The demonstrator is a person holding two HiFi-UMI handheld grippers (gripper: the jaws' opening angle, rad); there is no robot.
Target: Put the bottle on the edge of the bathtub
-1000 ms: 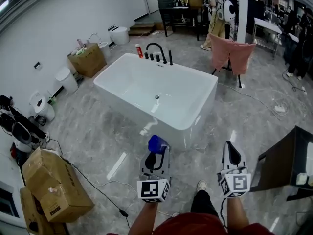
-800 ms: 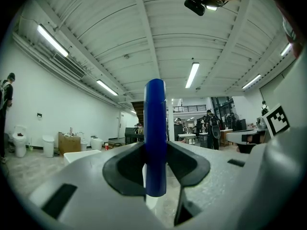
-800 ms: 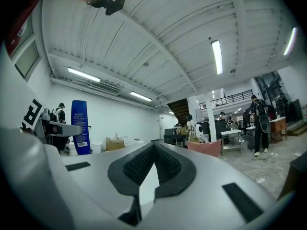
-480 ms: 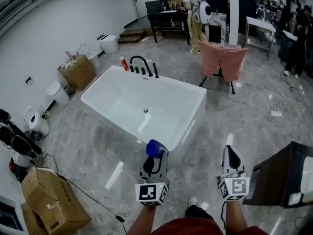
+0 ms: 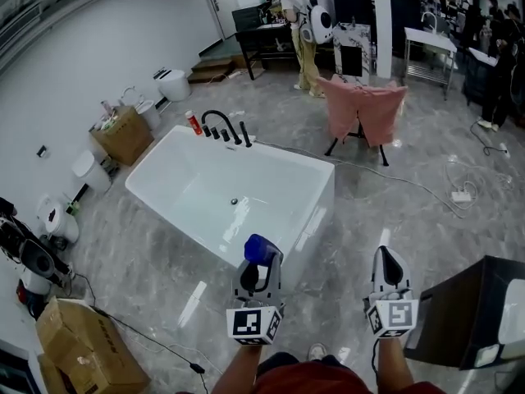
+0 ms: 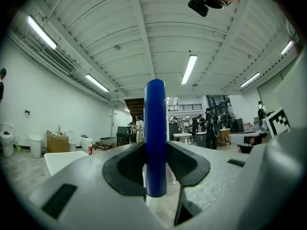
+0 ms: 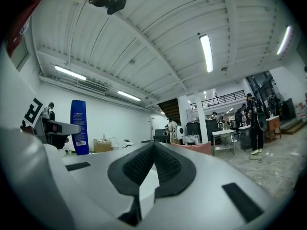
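A blue bottle stands upright between the pads of my left gripper, which is shut on it. In the left gripper view the bottle fills the gap between the jaws. The white bathtub lies ahead and to the left on the floor, its near corner just beyond the bottle, with a black faucet on its far rim. My right gripper is held level beside the left one, shut with nothing in it. The right gripper view shows the bottle off to its left.
A small red bottle stands by the faucet. A pink towel on a rack is beyond the tub. A dark cabinet is at the right, cardboard boxes and cables at the left. People stand at tables in the back.
The bathtub has shifted left and come nearer in the head view as I walk toward it. Both grippers keep their places in the view, the left still holding the bottle.
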